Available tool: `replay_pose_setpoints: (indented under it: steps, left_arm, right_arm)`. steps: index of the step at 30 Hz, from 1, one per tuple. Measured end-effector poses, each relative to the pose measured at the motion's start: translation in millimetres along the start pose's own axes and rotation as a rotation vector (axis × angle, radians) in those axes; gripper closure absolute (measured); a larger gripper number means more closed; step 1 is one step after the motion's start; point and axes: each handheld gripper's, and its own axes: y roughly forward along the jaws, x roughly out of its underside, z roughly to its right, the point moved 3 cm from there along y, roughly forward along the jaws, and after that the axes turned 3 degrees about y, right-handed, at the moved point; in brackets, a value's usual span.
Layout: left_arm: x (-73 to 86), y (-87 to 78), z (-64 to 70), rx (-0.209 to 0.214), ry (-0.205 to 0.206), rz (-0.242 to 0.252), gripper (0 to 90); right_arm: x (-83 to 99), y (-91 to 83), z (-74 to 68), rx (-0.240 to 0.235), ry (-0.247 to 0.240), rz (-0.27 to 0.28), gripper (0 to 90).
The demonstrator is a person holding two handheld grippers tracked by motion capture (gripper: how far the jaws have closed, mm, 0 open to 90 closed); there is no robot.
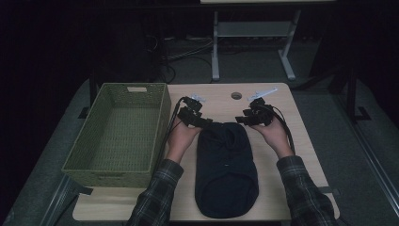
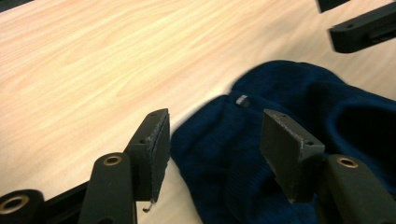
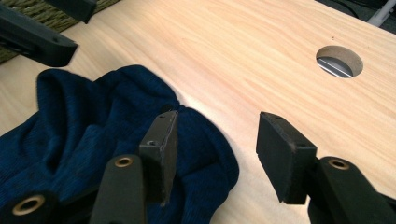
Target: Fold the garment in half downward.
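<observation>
A dark navy knit garment (image 1: 227,169) is lying flat on the light wooden table (image 1: 306,141), stretching from the near edge toward the middle, between the person's two forearms. Its far end is bunching up into soft folds, and in the left gripper view a small pale tag or button (image 2: 242,100) is showing near that bunched edge.

The left gripper (image 1: 203,121) is hovering at the far left corner of the garment, its jaws spread wide apart; in the left gripper view the gripper (image 2: 215,149) is straddling the cloth's edge, one jaw over bare wood and the other over the knit, with nothing between them. The right gripper (image 1: 244,118) is sitting at the far right corner, likewise released; in the right gripper view the gripper (image 3: 217,144) is framing the garment's rim, one jaw above the fabric and the other above the table. Whether the pads are touching the cloth, I cannot tell.

The person's hands are coming in from the near side, sleeves (image 1: 157,197) in a dark plaid pattern.

Just left of the left gripper, a green woven basket (image 1: 160,127) is standing on the table's left side. Beyond the grippers, a round cable hole (image 1: 236,95) is cut into the tabletop. Farther back, a pale table frame (image 1: 287,52) is standing on the grey floor.
</observation>
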Motion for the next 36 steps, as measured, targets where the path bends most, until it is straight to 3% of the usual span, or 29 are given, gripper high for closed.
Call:
replay_pose_setpoints:
  steps: [6,8,13,22,25,30,33,36]
  left_arm:
    - [6.0,21.5,-10.4,-0.031,-0.021,-0.068,42.6]
    - [12.3,32.2,-13.2,-0.048,-0.013,-0.115,42.6]
    - [22.3,46.0,-16.6,-0.032,-0.046,-0.135,42.6]
    - [25.6,49.5,-19.3,-0.008,-0.075,-0.137,44.1]
    - [26.1,50.6,-19.1,0.011,-0.082,-0.136,47.0]
    - [24.6,52.3,-15.9,0.059,-0.083,-0.145,64.3]
    - [24.0,52.3,-15.0,0.077,-0.084,-0.150,70.7]
    - [23.4,52.1,-14.7,0.084,-0.084,-0.159,74.7]
  right_arm:
    - [2.7,11.2,8.6,0.007,0.023,-0.003,48.7]
    - [8.0,21.1,13.9,0.002,0.041,-0.026,48.7]
    - [13.5,32.8,19.2,0.011,0.047,-0.050,49.4]
    - [23.1,45.9,23.3,0.018,0.043,-0.113,50.2]
    - [27.3,50.1,23.5,-0.001,0.046,-0.131,51.6]
    - [29.6,52.3,22.0,-0.022,0.064,-0.146,56.8]
    - [31.2,52.6,23.5,-0.048,0.095,-0.145,62.4]
    - [31.1,53.0,22.0,-0.063,0.093,-0.146,69.2]
